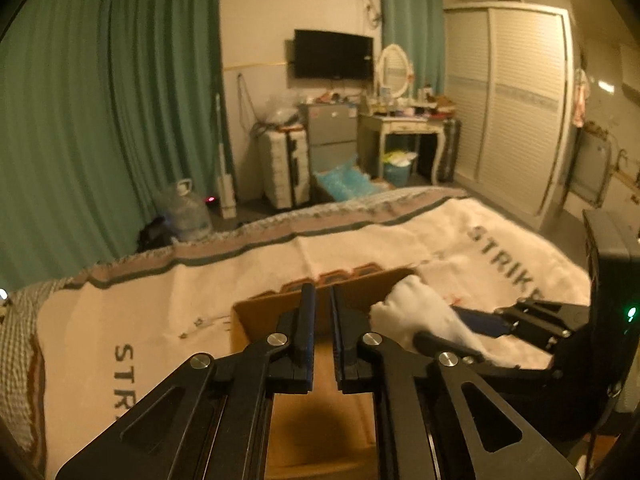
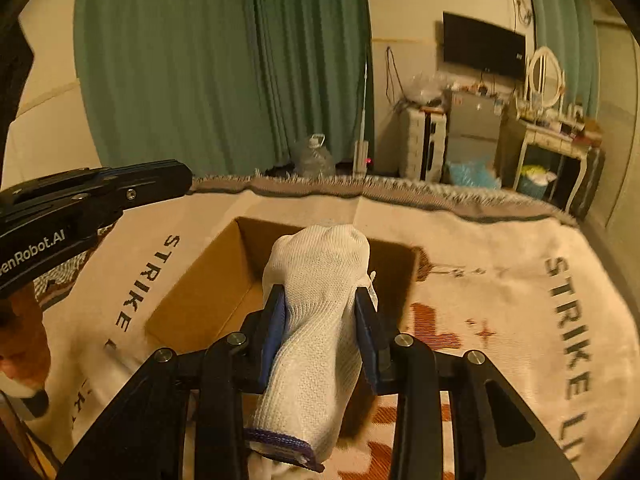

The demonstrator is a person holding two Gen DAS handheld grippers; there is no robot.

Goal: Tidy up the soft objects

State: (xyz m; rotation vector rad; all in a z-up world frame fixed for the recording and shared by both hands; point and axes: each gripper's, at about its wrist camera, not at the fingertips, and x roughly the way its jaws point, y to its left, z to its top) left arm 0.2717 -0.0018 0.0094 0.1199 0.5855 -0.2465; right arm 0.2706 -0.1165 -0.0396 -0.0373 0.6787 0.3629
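Observation:
An open cardboard box (image 2: 208, 292) sits on the bed's white blanket; it also shows in the left wrist view (image 1: 256, 320). My right gripper (image 2: 320, 300) is shut on a white knitted glove (image 2: 320, 320) with a purple cuff and holds it over the box's near right side. The glove also shows in the left wrist view (image 1: 420, 312), clamped by the right gripper (image 1: 460, 324). My left gripper (image 1: 322, 292) hovers above the box, empty, its jaws nearly together with a narrow gap. It shows at the left of the right wrist view (image 2: 176, 180).
A white blanket printed STRIKE (image 2: 520, 320) covers the bed. Beyond the bed's far edge stand green curtains (image 1: 100, 120), a water jug (image 1: 184, 208), a suitcase (image 1: 284, 164), a dressing table (image 1: 404, 128) and a white wardrobe (image 1: 516, 104).

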